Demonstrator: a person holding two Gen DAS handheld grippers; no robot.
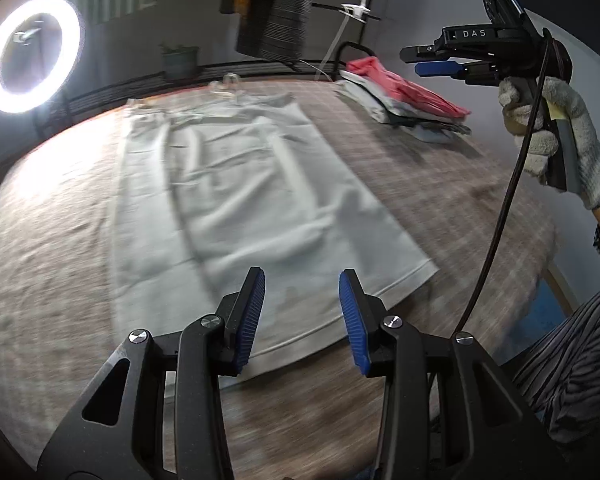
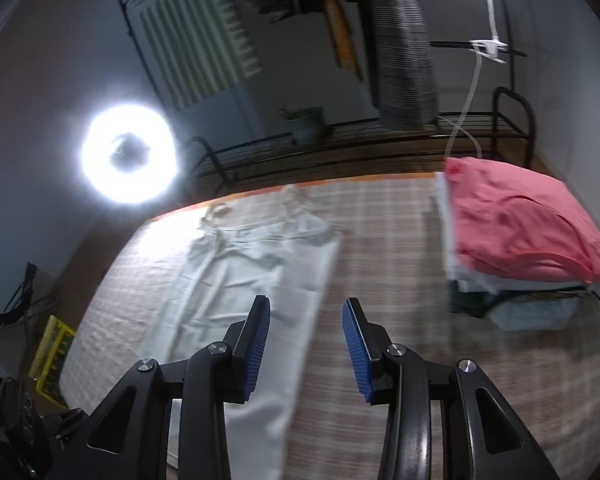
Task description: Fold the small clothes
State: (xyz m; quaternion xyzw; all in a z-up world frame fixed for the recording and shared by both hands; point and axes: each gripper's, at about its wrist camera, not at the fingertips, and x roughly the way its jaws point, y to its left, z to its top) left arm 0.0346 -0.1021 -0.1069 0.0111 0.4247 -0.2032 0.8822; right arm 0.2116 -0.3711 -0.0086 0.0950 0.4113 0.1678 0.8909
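Note:
A white garment (image 1: 236, 204) lies flat and lengthwise on the checked tablecloth (image 1: 440, 184), its sides folded in, a clear hanger (image 1: 226, 84) at its far end. It also shows in the right wrist view (image 2: 252, 276). My left gripper (image 1: 302, 280) is open and empty, above the garment's near hem. My right gripper (image 2: 306, 308) is open and empty, held above the garment's right edge. In the left wrist view the right gripper (image 1: 414, 60) is raised high at the right in a gloved hand (image 1: 556, 136).
A stack of folded clothes with a pink piece on top (image 2: 520, 228) sits at the table's far right, also in the left wrist view (image 1: 408, 96). A bright ring light (image 1: 30, 54) stands at the far left. A black rack (image 2: 380, 136) with a plant pot (image 2: 308, 124) runs behind the table.

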